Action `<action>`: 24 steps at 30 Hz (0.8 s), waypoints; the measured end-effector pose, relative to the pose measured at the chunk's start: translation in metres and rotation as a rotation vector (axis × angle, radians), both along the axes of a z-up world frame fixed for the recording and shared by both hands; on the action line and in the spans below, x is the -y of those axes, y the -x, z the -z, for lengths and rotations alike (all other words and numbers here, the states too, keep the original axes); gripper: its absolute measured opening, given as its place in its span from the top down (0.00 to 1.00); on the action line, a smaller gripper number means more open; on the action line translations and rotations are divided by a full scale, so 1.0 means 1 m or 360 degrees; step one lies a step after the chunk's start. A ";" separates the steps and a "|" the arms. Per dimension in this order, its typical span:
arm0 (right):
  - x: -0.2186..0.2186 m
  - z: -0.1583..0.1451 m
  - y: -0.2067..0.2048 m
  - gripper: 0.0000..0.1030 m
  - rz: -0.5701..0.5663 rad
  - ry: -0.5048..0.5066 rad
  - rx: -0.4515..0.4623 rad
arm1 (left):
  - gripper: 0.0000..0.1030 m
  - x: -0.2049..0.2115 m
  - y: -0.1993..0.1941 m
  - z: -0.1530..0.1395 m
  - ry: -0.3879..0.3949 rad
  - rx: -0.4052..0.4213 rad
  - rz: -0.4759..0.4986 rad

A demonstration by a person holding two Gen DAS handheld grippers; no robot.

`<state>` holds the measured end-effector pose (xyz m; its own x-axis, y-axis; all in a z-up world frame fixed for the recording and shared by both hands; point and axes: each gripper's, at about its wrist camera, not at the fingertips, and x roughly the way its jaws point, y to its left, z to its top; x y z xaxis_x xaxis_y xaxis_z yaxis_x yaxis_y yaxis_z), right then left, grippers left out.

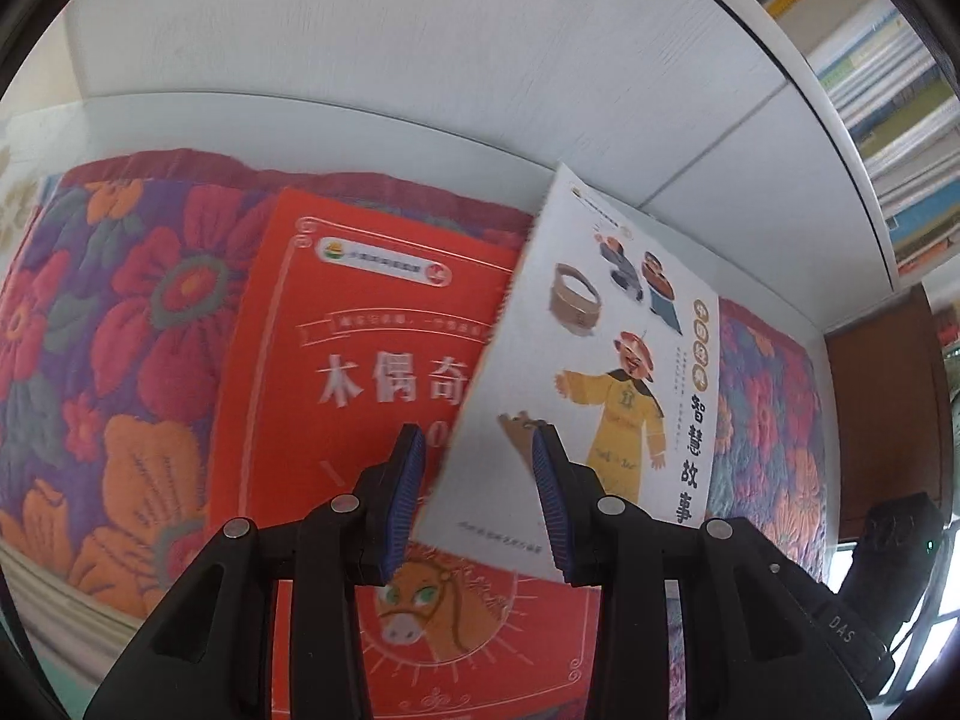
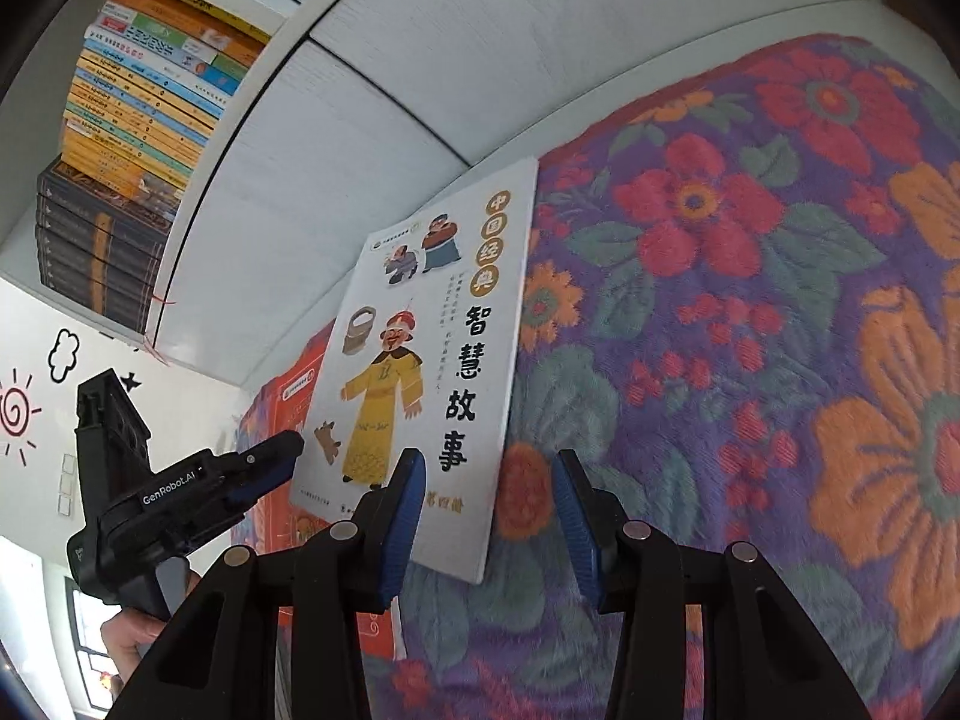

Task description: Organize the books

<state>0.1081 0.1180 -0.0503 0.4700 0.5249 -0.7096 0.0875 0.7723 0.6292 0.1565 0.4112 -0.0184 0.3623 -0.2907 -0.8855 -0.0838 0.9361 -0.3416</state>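
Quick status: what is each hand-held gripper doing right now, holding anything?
Left hand-held gripper: open, nothing gripped, over the white book's lower corner.
Right hand-held gripper: open, empty, above the floral blanket.

A white book [image 2: 420, 372] with a figure in a yellow robe and dark upright lettering on its cover lies face up at the centre of the frame. It overlaps the right part of a larger red book [image 1: 336, 372], face up at centre left of the left view. Its far corner seems to rest against the white panel behind.
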 end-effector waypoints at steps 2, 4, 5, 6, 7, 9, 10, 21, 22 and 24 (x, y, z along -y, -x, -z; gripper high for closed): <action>-0.004 0.004 -0.004 0.58 -0.0035 0.0001 -0.0016 | 0.67 0.010 0.001 -0.001 -0.0047 0.0003 0.0029; -0.009 0.003 -0.007 0.58 -0.0073 -0.0010 -0.0009 | 0.66 0.022 0.002 -0.001 -0.0071 -0.0007 0.0090; -0.010 0.004 -0.008 0.56 -0.0099 -0.0028 -0.0017 | 0.66 0.027 0.005 -0.002 -0.0105 -0.0007 0.0107; -0.011 0.003 -0.008 0.56 -0.0106 -0.0006 -0.0023 | 0.66 0.034 0.009 -0.002 -0.0164 -0.0010 0.0140; -0.009 0.003 -0.008 0.56 -0.0127 0.0005 -0.0025 | 0.66 0.038 0.013 -0.003 -0.0192 -0.0012 0.0165; -0.004 0.003 -0.008 0.56 -0.0162 -0.0021 -0.0050 | 0.66 0.044 0.025 -0.003 -0.0178 -0.0030 0.0196; 0.001 0.004 -0.007 0.56 -0.0171 -0.0044 -0.0066 | 0.66 0.045 0.030 -0.002 -0.0146 -0.0041 0.0203; 0.053 -0.002 0.058 0.57 -0.0333 0.0037 -0.0191 | 0.66 0.076 0.140 -0.002 0.0025 -0.0151 0.0246; 0.058 -0.002 0.065 0.57 -0.0335 0.0023 -0.0214 | 0.66 0.073 0.144 -0.002 0.0054 -0.0156 0.0226; 0.068 -0.007 0.072 0.57 -0.0305 0.0063 -0.0200 | 0.66 0.068 0.144 -0.002 0.0067 -0.0145 0.0167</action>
<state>0.0361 0.0503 -0.0435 0.2712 0.5664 -0.7782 0.0126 0.8063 0.5913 0.0122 0.3434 -0.0160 0.2464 -0.3602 -0.8998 -0.0185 0.9265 -0.3759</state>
